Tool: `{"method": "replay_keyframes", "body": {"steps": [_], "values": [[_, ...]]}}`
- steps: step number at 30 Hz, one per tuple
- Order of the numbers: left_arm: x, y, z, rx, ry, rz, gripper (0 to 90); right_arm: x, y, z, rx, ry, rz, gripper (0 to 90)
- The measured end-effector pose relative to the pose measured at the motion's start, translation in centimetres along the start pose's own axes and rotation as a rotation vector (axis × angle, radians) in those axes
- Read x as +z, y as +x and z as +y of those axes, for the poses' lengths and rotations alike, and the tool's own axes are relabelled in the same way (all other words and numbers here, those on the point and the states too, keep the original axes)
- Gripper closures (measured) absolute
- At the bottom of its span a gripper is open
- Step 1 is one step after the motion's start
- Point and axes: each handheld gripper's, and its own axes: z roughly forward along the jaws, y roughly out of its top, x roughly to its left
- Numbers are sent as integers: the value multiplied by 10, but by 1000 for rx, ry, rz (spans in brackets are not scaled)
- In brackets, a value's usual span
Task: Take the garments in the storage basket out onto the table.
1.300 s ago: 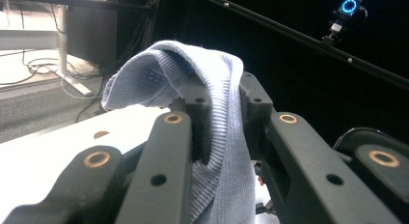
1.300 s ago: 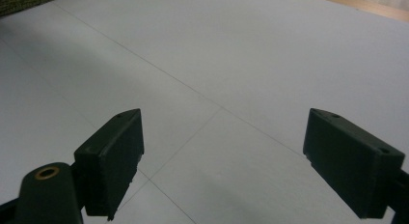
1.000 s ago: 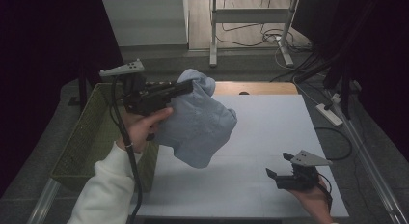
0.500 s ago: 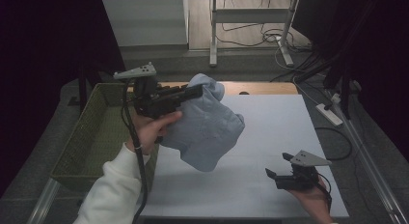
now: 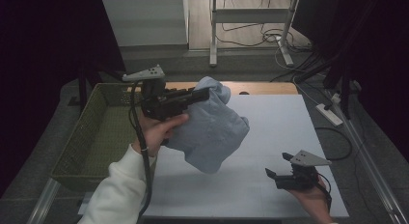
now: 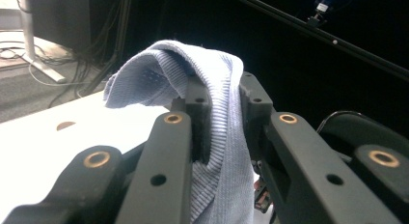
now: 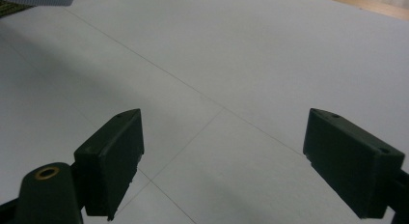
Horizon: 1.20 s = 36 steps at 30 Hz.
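The garment [image 5: 212,130] is soft, pale blue ribbed knit cloth, matt. The left gripper [image 6: 224,113] is matt black plastic with brass-coloured rivets. The table [image 5: 279,132] top is smooth, matt white; at twelve o'clock, bare wood. The basket [image 5: 91,137] at nine o'clock looks woven, olive green.

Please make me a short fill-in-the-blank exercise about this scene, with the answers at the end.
1. The left gripper holds a light blue ____ in its jaws.
2. The green basket stands at the ____ side of the white table in the high view.
3. The jaws of the right gripper are ____, with nothing between them.
4. The held cloth hangs ____ the table.

Answers: cloth; left; open; above
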Motion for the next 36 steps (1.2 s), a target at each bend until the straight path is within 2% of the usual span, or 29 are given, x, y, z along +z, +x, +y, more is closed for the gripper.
{"method": "replay_keyframes", "body": {"steps": [6, 9, 12, 18, 23, 29, 36], "values": [[13, -2, -9, -10, 5, -31, 778, 0, 1, 0, -3, 2, 4, 146], [20, 2, -20, -24, 10, -44, 778, 0, 0, 0, -4, 2, 4, 146], [26, 11, -36, -61, 20, -50, 778, 0, 0, 0, 0, -1, 1, 146], [38, 29, -70, -116, 72, -26, 777, 1, 0, 1, -2, -2, 3, 146], [40, 41, -87, -139, 89, -2, 777, 1, 0, 1, -5, -4, 4, 146], [46, 50, -106, -135, 138, 42, 775, 1, 0, 1, -5, -2, 3, 146], [52, 60, -126, -138, 168, 81, 768, 2, 0, 0, -9, 2, 3, 145]]}}
